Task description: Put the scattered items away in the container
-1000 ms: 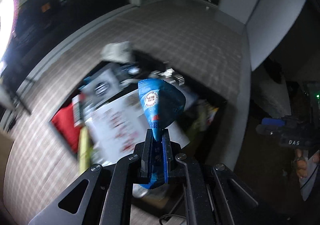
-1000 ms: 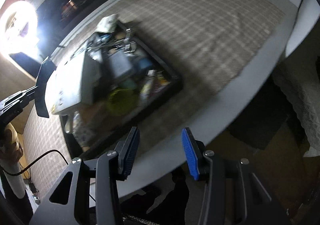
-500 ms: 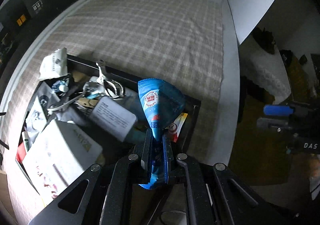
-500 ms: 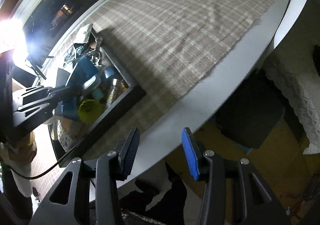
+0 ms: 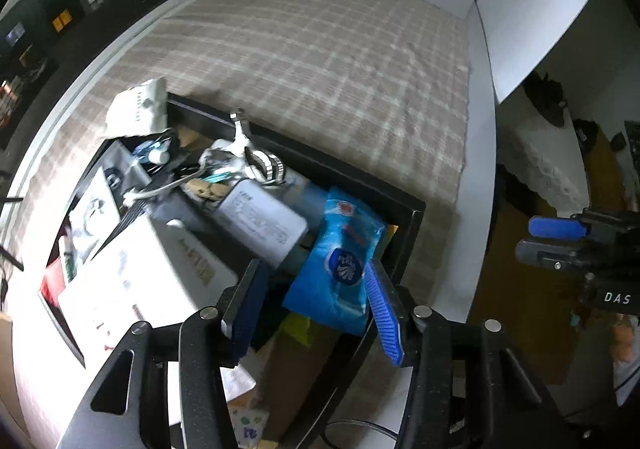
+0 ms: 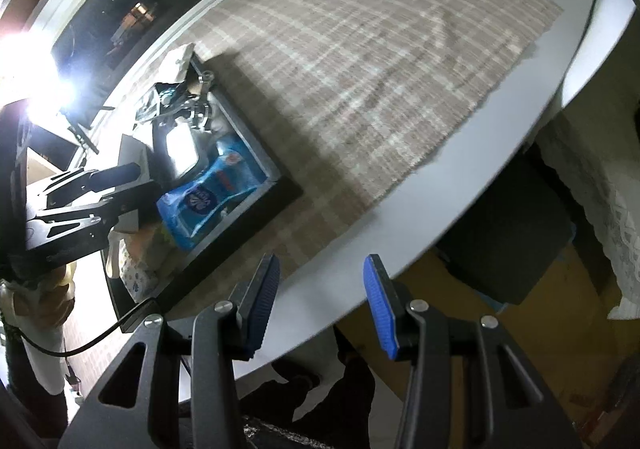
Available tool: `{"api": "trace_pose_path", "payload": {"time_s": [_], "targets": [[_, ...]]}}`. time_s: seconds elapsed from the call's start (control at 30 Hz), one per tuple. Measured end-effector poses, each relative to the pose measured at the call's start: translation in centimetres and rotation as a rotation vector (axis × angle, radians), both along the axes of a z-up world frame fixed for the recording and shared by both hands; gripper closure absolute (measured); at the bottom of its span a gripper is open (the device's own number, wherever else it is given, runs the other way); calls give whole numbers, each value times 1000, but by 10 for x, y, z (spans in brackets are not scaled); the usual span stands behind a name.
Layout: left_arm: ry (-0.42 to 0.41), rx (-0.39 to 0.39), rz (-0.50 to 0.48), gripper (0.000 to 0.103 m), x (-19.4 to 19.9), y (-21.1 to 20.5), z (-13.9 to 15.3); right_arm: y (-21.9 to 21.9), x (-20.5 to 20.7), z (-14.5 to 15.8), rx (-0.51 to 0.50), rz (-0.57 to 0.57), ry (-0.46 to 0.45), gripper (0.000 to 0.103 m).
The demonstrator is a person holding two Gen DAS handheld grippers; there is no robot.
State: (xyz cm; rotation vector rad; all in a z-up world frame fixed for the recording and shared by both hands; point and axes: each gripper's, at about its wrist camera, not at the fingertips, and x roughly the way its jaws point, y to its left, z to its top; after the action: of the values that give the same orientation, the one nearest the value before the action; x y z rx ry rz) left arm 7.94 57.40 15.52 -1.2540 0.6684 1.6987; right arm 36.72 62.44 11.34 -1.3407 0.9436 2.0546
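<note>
A blue snack packet [image 5: 340, 261] lies in the black container [image 5: 412, 225] at its near right corner, on top of other items. My left gripper [image 5: 316, 309] hangs just above the packet, open and empty. The packet also shows in the right wrist view [image 6: 212, 193], inside the container [image 6: 280, 189], with the left gripper [image 6: 120, 185] beside it. My right gripper [image 6: 320, 305] is open and empty, over the table's white edge, well away from the container.
The container holds a white box [image 5: 132, 277], a silver tin [image 5: 260, 225], a metal tool [image 5: 248, 157] and pouches. A white packet [image 5: 138, 109] lies on its far corner. A plaid cloth [image 5: 328, 69] covers the table [image 5: 476, 169]. A bright lamp [image 6: 40, 89] glares at the left.
My left gripper has opened and let go of the blue packet, which now lies in the container. The right gripper stayed open and turned a little toward the table.
</note>
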Motion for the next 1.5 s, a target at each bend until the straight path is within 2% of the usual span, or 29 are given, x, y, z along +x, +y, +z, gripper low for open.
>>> {"api": "trace_pose_path", "payload": {"time_s": [0.23,0.5,0.77,0.97,1.17,1.37,1.5], "targets": [[2,24,108,55,-14,-48,12,-17,-29,10,21,70,6,60],[36,46,274,54,-27,-136,29,-69,-81,25,49,196,19,60],[88,68,491,54,-41,-258,37,-160,-152,35,91,361,41,60],[101,64,642,49,-44,-351,30,-241,-201,33,103,477,56,60],[119,48,771,48,-47,-433,19,-319,-244,27,118,572,67,60],[134,13,852,47,-47,-491,3,-386,-280,16,165,646,64,60],[117,-8,905,43,-53,-524,-15,-417,-300,1,148,676,57,60]]}}
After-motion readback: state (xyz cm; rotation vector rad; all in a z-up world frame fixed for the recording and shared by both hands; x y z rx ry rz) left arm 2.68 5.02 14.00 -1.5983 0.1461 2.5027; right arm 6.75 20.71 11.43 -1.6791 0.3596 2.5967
